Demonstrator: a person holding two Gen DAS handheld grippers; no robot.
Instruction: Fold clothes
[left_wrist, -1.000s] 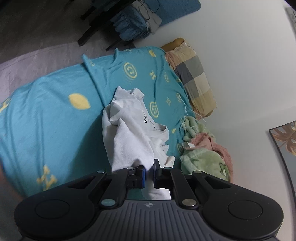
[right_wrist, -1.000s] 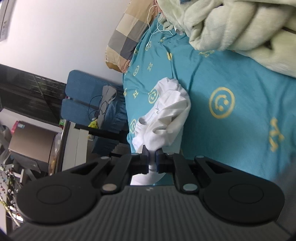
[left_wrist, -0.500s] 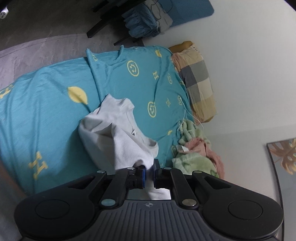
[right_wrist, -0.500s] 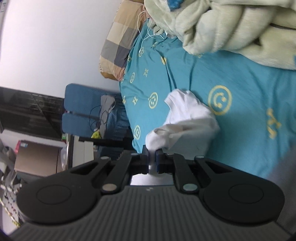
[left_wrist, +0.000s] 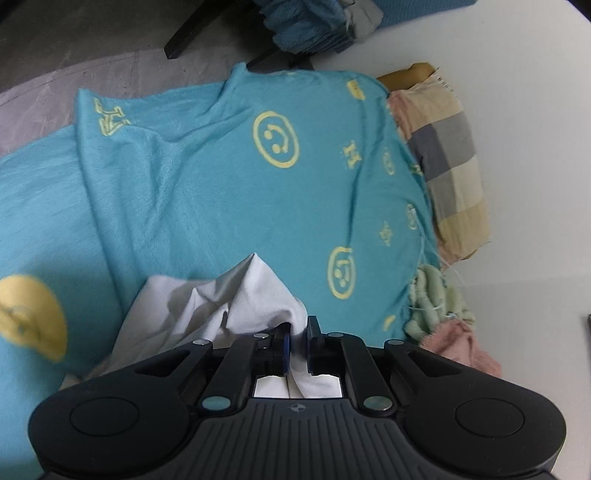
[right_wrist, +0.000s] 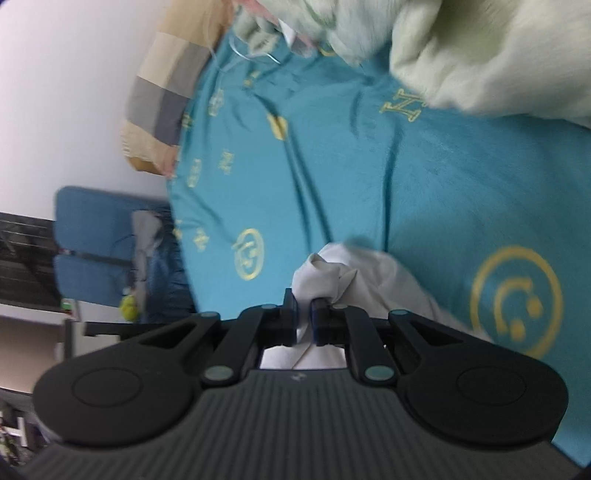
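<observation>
A white garment (left_wrist: 221, 306) lies bunched on a teal bed sheet (left_wrist: 221, 184) with yellow smiley prints. My left gripper (left_wrist: 297, 332) is shut on a fold of the white garment, which trails down and left from its jaws. In the right wrist view the same white garment (right_wrist: 376, 280) bunches in front of my right gripper (right_wrist: 303, 310), which is shut on another part of it. Both grippers hold the cloth low over the sheet.
A checked pillow (left_wrist: 443, 155) lies at the head of the bed by the white wall. A pale green blanket (right_wrist: 480, 55) and a pink cloth (left_wrist: 461, 350) are heaped at the bed's side. A blue chair (right_wrist: 96, 236) with clothes stands beyond the bed.
Both grippers have come down closer to the sheet with the white garment. The garment now shows as a smaller bunch right at the jaws.
</observation>
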